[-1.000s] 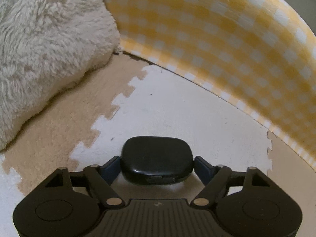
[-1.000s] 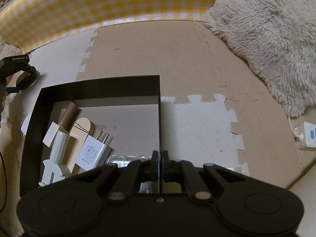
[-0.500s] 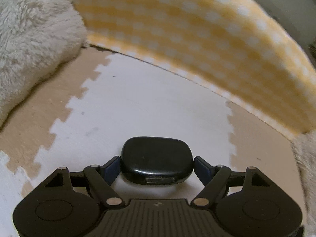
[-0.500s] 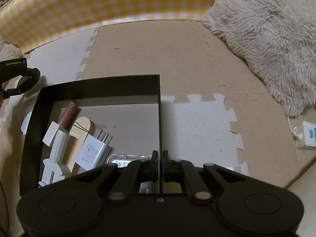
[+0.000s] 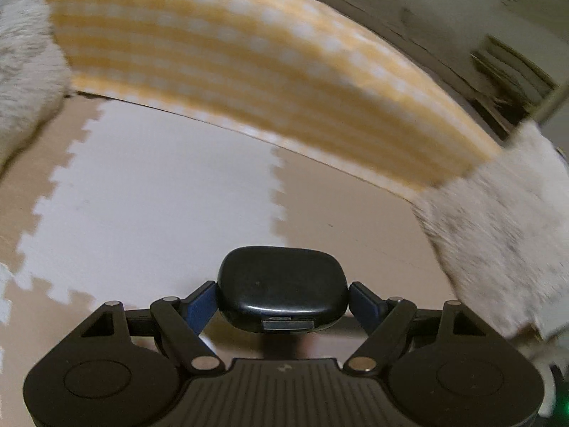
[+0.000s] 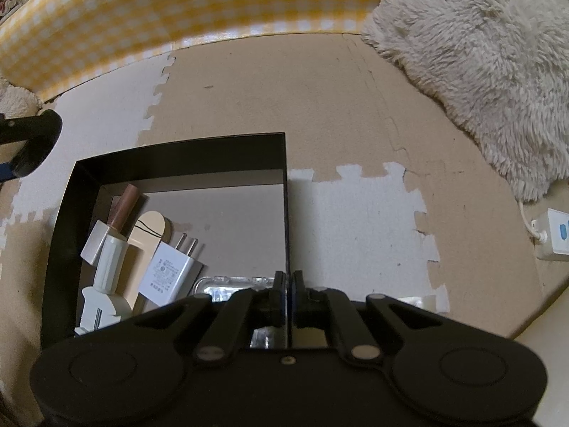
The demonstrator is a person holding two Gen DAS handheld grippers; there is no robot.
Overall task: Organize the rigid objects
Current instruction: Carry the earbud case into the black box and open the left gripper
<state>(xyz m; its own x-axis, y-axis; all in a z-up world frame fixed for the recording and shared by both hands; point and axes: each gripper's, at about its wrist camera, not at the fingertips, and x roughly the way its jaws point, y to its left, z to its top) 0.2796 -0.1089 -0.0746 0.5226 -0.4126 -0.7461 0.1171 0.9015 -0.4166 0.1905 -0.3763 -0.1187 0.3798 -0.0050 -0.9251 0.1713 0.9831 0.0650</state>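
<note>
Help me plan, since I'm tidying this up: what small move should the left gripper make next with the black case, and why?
Probably carry the black case toward the black box. The left gripper holds it off the floor, and the right gripper pinches the box's wall, steadying it; bare floor shows beside the white charger.

The checked cloth (image 5: 270,71) and the fur rug (image 5: 498,235) in the left wrist view are smeared by motion blur. The case (image 5: 282,297) hides the floor under it. In the right wrist view the right gripper (image 6: 287,293) covers the box's (image 6: 284,185) near wall and most of a clear packet (image 6: 227,284). The left gripper (image 6: 32,149) is cut off by the left edge. The charger's (image 6: 170,270) print is too small to read.
</note>
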